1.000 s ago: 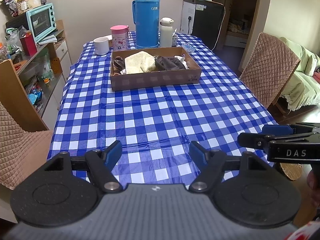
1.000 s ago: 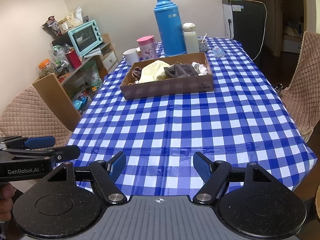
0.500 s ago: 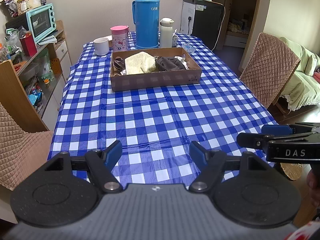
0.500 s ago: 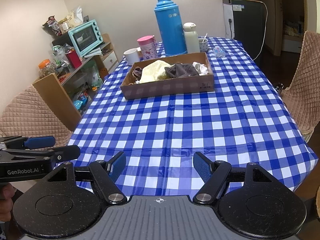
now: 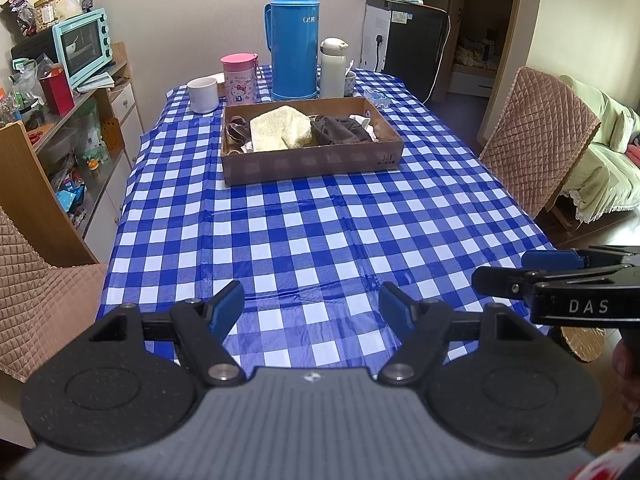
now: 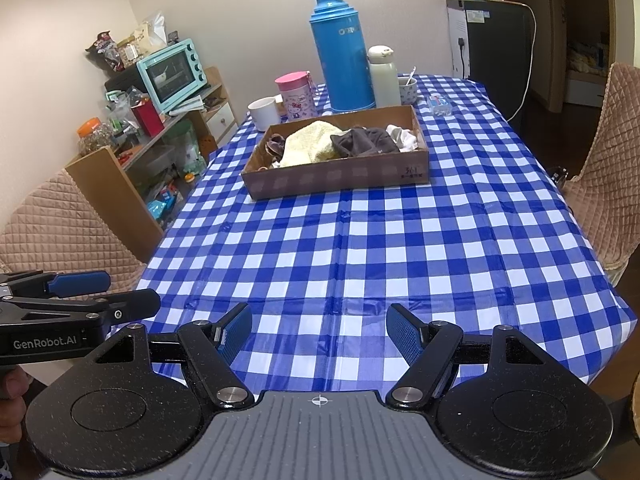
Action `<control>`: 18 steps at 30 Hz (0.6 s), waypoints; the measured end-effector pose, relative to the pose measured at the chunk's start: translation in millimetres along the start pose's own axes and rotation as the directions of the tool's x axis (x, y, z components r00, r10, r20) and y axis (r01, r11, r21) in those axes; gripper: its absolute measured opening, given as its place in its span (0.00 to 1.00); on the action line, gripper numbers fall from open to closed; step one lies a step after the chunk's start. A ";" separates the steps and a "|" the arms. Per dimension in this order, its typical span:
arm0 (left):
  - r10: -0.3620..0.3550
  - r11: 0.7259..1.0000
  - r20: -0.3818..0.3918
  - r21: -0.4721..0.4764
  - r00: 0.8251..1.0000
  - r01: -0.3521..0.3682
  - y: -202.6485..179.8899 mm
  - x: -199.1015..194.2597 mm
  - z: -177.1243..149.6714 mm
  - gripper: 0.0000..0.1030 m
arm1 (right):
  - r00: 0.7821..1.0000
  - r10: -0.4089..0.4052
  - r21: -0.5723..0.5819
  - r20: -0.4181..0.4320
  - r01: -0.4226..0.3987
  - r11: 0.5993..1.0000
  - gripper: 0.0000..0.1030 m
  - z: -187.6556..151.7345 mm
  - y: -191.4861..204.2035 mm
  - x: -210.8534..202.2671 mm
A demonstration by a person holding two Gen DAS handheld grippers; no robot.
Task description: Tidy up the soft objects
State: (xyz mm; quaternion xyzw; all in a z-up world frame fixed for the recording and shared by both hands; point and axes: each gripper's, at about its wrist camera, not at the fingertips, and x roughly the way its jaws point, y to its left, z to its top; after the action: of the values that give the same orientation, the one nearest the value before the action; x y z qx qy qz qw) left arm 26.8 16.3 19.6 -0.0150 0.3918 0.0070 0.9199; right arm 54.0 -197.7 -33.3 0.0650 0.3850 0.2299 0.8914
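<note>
The left gripper [image 5: 311,306] is held level and low, its blue-padded fingers [image 5: 227,307] spread wide apart with nothing between them; the right gripper [image 6: 319,330] sits just beside it at about the same height, jaws likewise parted and empty. Each tool shows side-on in the other's view, fingers pointing forward.
</note>
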 end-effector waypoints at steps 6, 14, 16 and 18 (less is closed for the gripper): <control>0.000 1.000 0.001 -0.001 1.000 0.000 0.5 -0.3 -0.4 0.70 | 1.000 0.000 -0.001 0.000 0.000 1.000 0.72 0.0 0.1 0.0; 0.001 1.000 0.001 0.000 1.000 -0.001 -2.3 1.1 1.3 0.70 | 1.000 0.000 -0.001 0.000 0.000 1.000 0.72 0.0 0.7 0.1; 0.001 1.000 0.001 0.000 1.000 -0.001 -2.2 1.0 1.1 0.70 | 1.000 0.000 0.000 0.000 0.000 1.000 0.72 0.0 1.1 0.1; 0.001 1.000 0.001 0.000 1.000 -0.001 -2.3 1.1 1.0 0.70 | 1.000 -0.001 -0.001 -0.001 0.001 1.000 0.72 -0.1 1.3 0.2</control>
State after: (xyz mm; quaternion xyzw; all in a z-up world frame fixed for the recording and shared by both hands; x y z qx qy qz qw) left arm 28.3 14.0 19.5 -0.0148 0.3912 0.0075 0.9202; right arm 53.6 -196.5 -33.1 0.0646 0.3853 0.2297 0.8914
